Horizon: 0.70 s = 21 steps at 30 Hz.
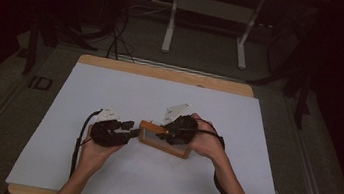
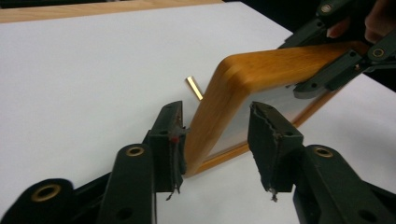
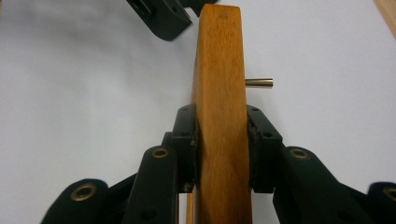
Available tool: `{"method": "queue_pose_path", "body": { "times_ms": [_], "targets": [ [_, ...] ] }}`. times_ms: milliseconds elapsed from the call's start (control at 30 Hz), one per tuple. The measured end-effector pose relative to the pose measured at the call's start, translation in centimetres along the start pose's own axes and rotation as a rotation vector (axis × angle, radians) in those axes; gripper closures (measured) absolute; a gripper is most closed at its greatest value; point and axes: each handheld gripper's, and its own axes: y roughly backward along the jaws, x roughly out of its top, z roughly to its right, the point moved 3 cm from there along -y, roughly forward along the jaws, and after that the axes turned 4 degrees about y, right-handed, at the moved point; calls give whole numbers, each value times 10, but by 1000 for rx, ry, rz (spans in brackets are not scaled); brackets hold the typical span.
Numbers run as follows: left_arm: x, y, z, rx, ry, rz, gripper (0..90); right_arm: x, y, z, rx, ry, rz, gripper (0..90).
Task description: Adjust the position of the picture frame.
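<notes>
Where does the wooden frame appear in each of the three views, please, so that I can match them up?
High view: the wooden frame lies at the table's centre, between the two grippers.
Left gripper view: right of centre, slanting up to the upper right.
Right gripper view: edge-on down the middle, pressed between the black jaws.
Shared landmark: the small brass peg sticking out of the frame's side.

No readable text anywhere

No letters, numbers, brand marks or signs can be made out on any surface in the high view or in either gripper view; what shows there is plain and unmarked, and the dim far background is too dark to tell.
</notes>
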Motion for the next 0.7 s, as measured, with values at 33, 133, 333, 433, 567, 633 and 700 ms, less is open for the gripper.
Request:
{"method": "queue_pose_path", "body": {
  "times_ms": [33,133,333,433,567,633,700],
  "targets": [
    [0,2,-2,0,10,5,547,-1,1,1,-3,-14,12,691],
    [-2,4,-8,-7,35,11,532,-5,5,5,-10,-56,71,692],
    [-10,-5,-11,-52,66,-30,491,-10,16,12,-30,-140,199,692],
    [-14,-10,-12,-83,86,-41,468,-10,18,13,-45,-157,225,692],
    [-19,-20,-15,-102,108,-54,445,-7,29,15,-32,-194,327,693],
    [-18,-23,-16,-129,125,-38,438,-4,33,14,-13,-196,360,693],
    [-17,-25,-15,-181,138,-11,437,-1,35,12,0,-194,388,694]
  ]
}}
